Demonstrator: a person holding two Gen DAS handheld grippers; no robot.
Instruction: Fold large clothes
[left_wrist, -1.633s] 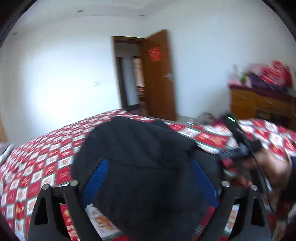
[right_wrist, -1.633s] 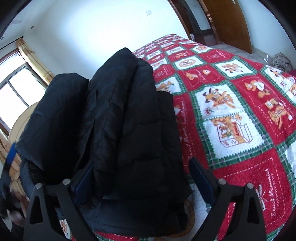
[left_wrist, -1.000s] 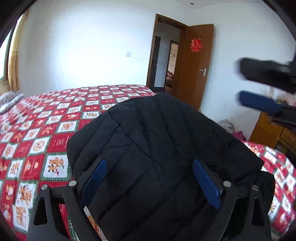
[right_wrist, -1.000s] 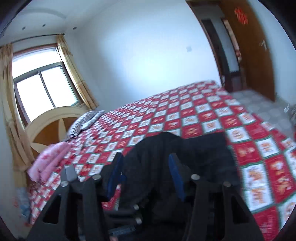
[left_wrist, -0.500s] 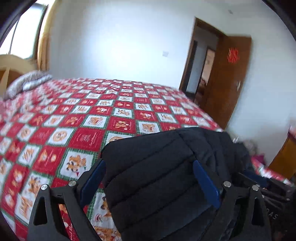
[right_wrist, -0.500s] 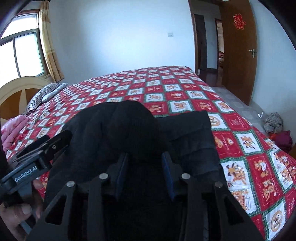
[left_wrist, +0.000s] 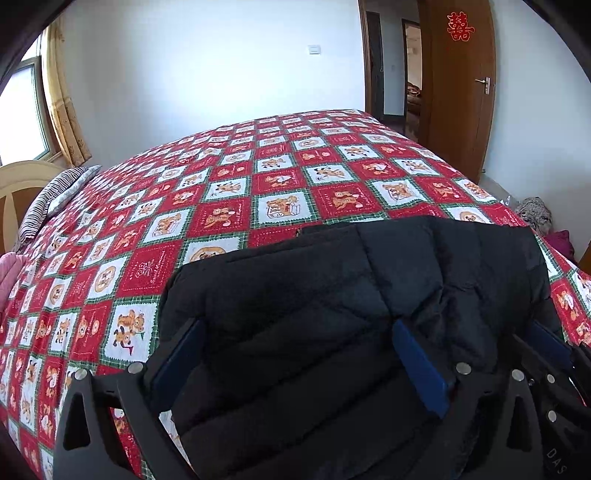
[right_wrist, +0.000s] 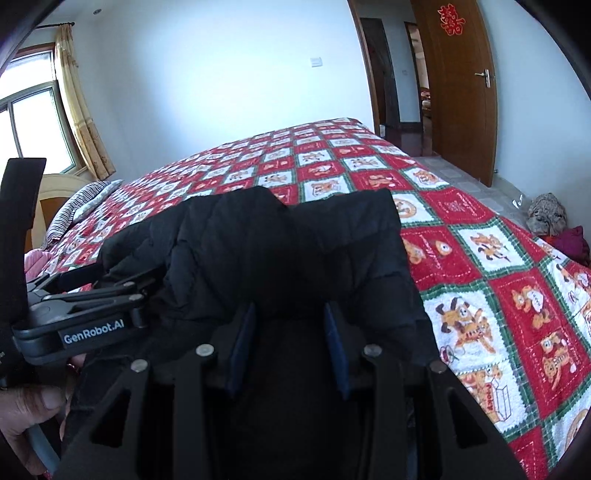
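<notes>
A black quilted jacket is being held up over the near edge of a bed, bunched into thick padded folds. The bed is covered by a bedspread patterned in red and white squares with cartoon animals and green borders, and the far side of the jacket is hanging just above it.

The left gripper is seen with its blue-padded fingers spread wide, and a thick fold of the jacket is bulging up between them; whether the fold is being pinched or is only lying there cannot be told. The right gripper is seen with its fingers drawn much closer together, with the jacket's dark fabric filling the narrow gap between the pads, so the jacket is being gripped there.

In the right wrist view, the left gripper is seen side-on at the jacket's left edge, its fingertips buried in the fabric, and part of the person's left hand is visible below it.

Beyond the jacket, at the bed's far left corner, a striped pillow is lying beside a wooden headboard. Behind the bed, to the jacket's far right, a brown door bearing a red paper ornament is standing open.
</notes>
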